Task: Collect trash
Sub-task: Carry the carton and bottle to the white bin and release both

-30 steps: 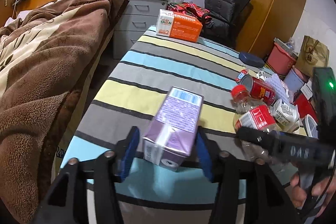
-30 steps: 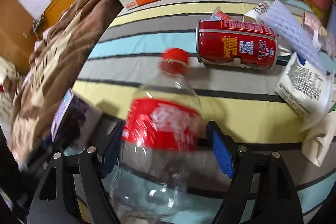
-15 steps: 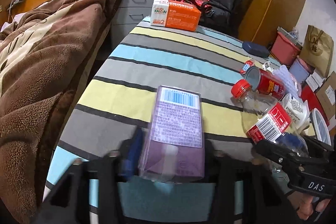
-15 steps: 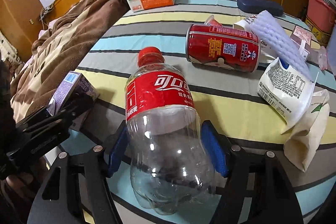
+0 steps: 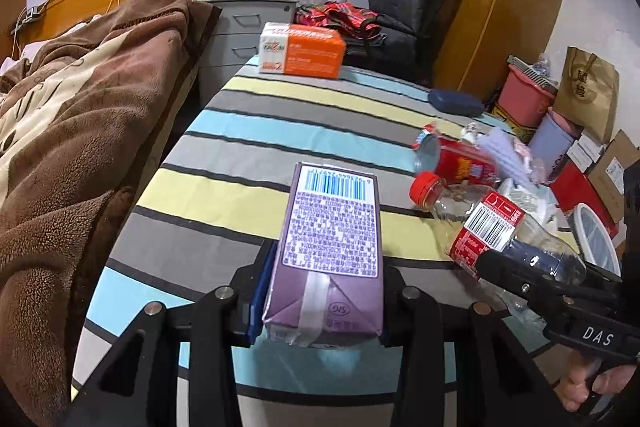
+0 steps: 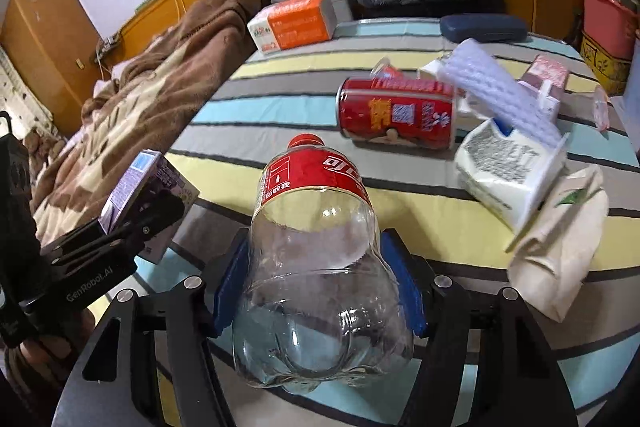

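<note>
Left gripper [image 5: 320,303] clamps the carton [image 5: 330,251], bottom centre. Right gripper [image 6: 318,291] jaws are closing on the bottle [image 6: 316,267], pads touching. Firm that squeeze up before you carry both off; can [image 6: 396,117] sits upper right.

"SIG" on purple carton [image 5: 332,255], "DAS" on right claw [image 5: 532,291]

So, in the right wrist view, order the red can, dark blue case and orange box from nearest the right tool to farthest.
1. Red can lying on its side, mid-table.
2. Dark blue case, far right edge.
3. Orange box, far left corner; close to the case, hard to call.
</note>
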A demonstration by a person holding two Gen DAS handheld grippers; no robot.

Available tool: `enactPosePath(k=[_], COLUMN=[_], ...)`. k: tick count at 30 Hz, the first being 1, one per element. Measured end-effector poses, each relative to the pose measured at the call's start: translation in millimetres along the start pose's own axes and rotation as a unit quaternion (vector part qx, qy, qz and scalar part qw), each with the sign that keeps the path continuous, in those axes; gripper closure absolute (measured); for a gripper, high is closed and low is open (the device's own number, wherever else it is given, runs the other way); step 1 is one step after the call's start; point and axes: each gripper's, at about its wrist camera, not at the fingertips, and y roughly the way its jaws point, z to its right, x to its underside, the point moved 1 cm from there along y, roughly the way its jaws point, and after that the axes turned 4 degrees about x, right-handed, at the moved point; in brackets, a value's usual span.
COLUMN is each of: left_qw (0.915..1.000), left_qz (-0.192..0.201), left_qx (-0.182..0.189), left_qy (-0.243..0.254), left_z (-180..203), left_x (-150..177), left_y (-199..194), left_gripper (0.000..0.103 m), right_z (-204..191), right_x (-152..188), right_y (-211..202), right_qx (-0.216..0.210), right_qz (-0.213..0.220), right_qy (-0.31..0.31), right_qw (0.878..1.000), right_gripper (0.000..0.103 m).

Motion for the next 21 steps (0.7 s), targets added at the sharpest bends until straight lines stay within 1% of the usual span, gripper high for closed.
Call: enactPosePath(k=[4,10,17,21], left_qw=[0.9998,0.9988,0.9957,0.9924], left_qz=[0.008,0.013,0.020,0.020], left_qx=[0.010,0.031,0.061,0.086], left_qy=[0.011,0.036,0.066,0.085], left_z=[17.7,54.4,101.5,133.2], left_x=[-0.9,-2.3,-7.1,-9.9], left_y=[-8.4,-13.4,-16.0,-11.5], left_gripper=[0.060,0.060,0.060,0.060], right_z=[8.0,27.5,60.4,81.7], right_x=[0.5,1.0,5.2,8.6], right_y=[-14.0,-35.7,-66.5,-83.0], right_qx=[-0.011,-0.001,0.025,0.050], right_qz=[0.020,0.046,0.081,0.098], right_qy=[0.011,0.030,0.058,0.075], right_qw=[1.000,0.998,0.995,0.991], right_gripper=[0.037,0.037,0.037,0.037])
